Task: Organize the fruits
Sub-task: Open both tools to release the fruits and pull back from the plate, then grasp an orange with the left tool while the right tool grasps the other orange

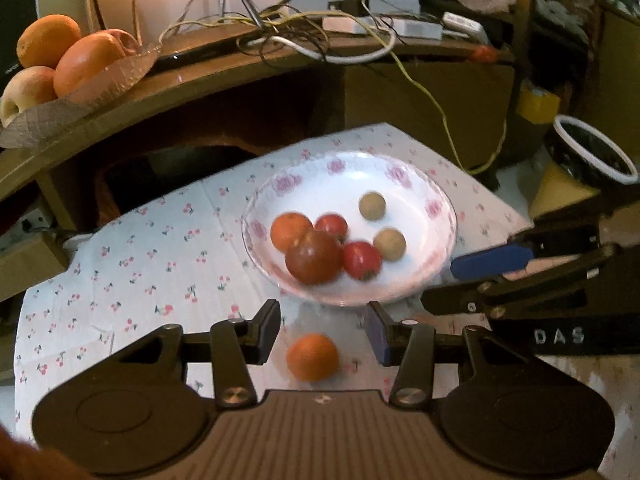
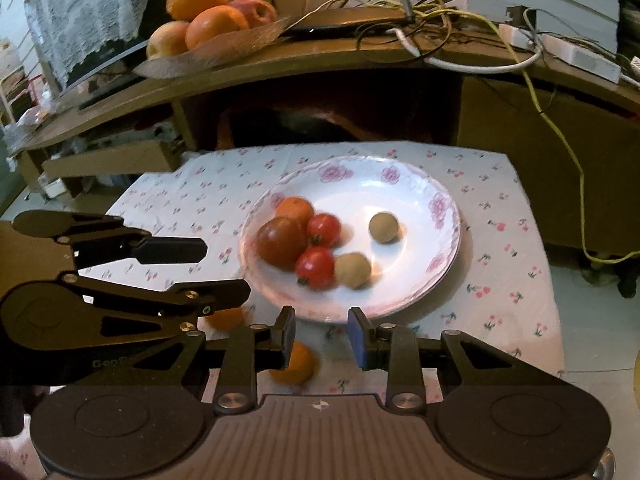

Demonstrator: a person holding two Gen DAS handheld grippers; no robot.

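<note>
A white floral plate (image 1: 424, 276) (image 2: 436, 280) sits on a cherry-print cloth and holds a big dark tomato (image 1: 314, 257) (image 2: 281, 243), two small red tomatoes, an orange fruit (image 1: 290, 230) and two tan round fruits (image 1: 372, 205). A loose orange (image 1: 313, 356) lies on the cloth in front of the plate, between the fingers of my open left gripper (image 1: 323, 334) and below them. My right gripper (image 2: 322, 338) is open and empty at the plate's near rim, with an orange (image 2: 298, 364) partly behind its left finger. A second orange (image 2: 224, 319) shows under the left gripper.
A wooden shelf (image 1: 248, 64) stands behind the cloth with a glass dish of oranges and apples (image 1: 60, 60) (image 2: 208, 24) and tangled cables (image 1: 288, 28). A black bowl with a white rim (image 1: 596, 152) sits at the right. The right gripper (image 1: 492, 262) reaches in beside the plate.
</note>
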